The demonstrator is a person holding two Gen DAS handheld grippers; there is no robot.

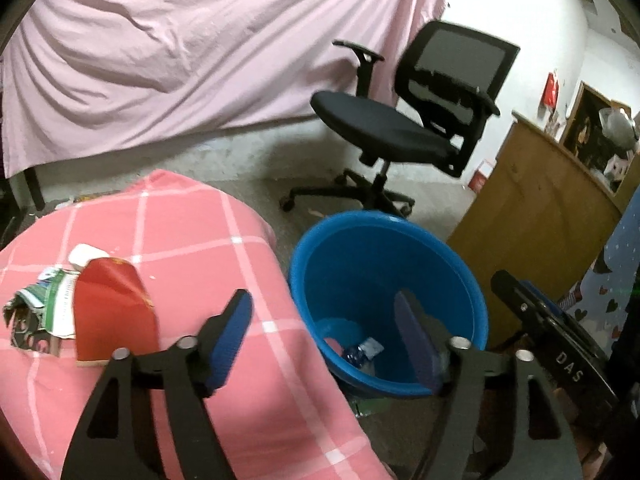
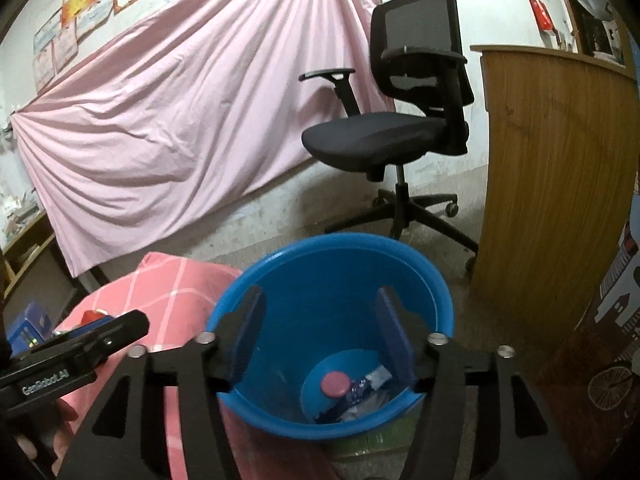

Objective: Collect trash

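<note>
At floor level beside a pink checked cover [image 1: 192, 240], item one: blue bin [image 1: 460, 276], upright, mouth open, holding a pink-capped object [image 2: 335, 384], a crumpled blue wrapper [image 1: 362, 350] and pale scraps. Item two: right gripper [image 2: 320, 330], poised over the bin mouth, jaws spread wide, nothing between them. Item three: left gripper [image 1: 324, 336], likewise gaping and unladen, straddling the gap between cover edge and bin. Item four, uncollected trash: red packet [image 1: 114, 308] at 9 o'clock of the left gripper, lying on the cover, overlapping a green-and-white printed wrapper [image 1: 44, 304] with a white piece [image 1: 86, 254] at its far side. Judged stage: between a drop into the bin and the next pickup. Next move calls for swinging the left gripper toward 9 o'clock, lowering onto the red packet and closing on its raised edge; thin sheet on soft cloth may slide or snag fabric. Surroundings: black office chair [image 1: 404, 120] at 12 o'clock beyond the bin, wooden cabinet [image 1: 532, 208] at 2 o'clock, draped pink sheet [image 1: 200, 48] behind. Nothing obstructs the path to the packet; the two grippers sit near each other at the bin.
</note>
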